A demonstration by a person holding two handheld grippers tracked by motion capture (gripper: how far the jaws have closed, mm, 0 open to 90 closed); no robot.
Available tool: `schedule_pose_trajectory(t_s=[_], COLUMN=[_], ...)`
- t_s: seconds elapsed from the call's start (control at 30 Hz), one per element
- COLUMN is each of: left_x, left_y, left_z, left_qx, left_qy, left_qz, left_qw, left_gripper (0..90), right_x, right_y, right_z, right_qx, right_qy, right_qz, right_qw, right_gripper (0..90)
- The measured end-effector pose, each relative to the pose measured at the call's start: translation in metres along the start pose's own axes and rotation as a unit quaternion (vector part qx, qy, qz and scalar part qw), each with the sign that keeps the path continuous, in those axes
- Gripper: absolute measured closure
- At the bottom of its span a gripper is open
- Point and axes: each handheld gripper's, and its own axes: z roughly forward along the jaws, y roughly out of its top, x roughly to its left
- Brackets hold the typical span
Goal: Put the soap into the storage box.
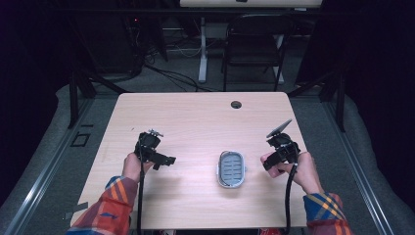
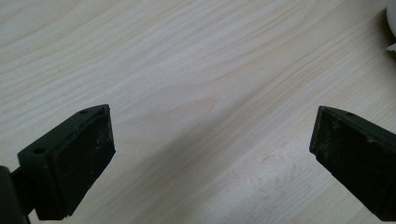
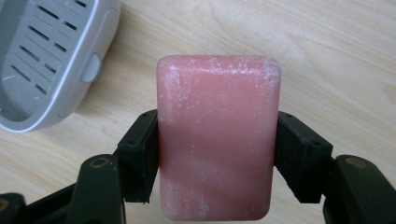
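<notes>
The pink soap bar [image 3: 218, 135] is clamped by its long sides between the jaws of the right gripper [image 3: 217, 156], just beside the grey slotted soap dish [image 3: 44, 56]. Soap is slippery; a loose squeeze could drop it on the table [image 3: 336, 51]. The left gripper [image 2: 212, 158] stands wide apart, empty.

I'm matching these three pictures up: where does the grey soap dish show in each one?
High view: soap dish on the table, centre-right, left of the right gripper.
Left gripper view: possibly a white sliver at the top-right edge; cannot tell.
Right gripper view: top-left corner.
Shared landmark: the light wood table.
</notes>
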Motion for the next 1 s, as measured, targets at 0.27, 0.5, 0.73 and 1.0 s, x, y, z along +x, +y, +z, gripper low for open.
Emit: schedule_pose_trajectory(t_s=[0.27,0.5,0.73,1.0], left_x=[-0.001,-0.001,-0.002,0.001], left_y=[0.0,0.0,0.001,0.0], left_z=[0.0,0.0,0.0,0.001], left_qx=[0.0,0.002,0.002,0.003], left_qy=[0.002,0.001,0.002,0.002], left_qz=[0.001,0.004,0.005,-0.002], left_qw=[1.0,1.0,1.0,1.0], left_gripper=[0.0,0.0,0.0,0.0], right_x=[0.006,0.01,0.015,0.019], right_y=[0.004,0.011,0.018,0.024], right_z=[-0.015,-0.026,-0.039,-0.047], right_qx=[0.001,-0.006,-0.007,-0.001], right_qy=[-0.002,-0.001,-0.003,-0.003], right_qz=[-0.019,-0.024,-0.032,-0.044], right_qw=[0.9998,0.9997,0.9995,0.999], right_gripper=[37.3,37.3,37.3,37.4])
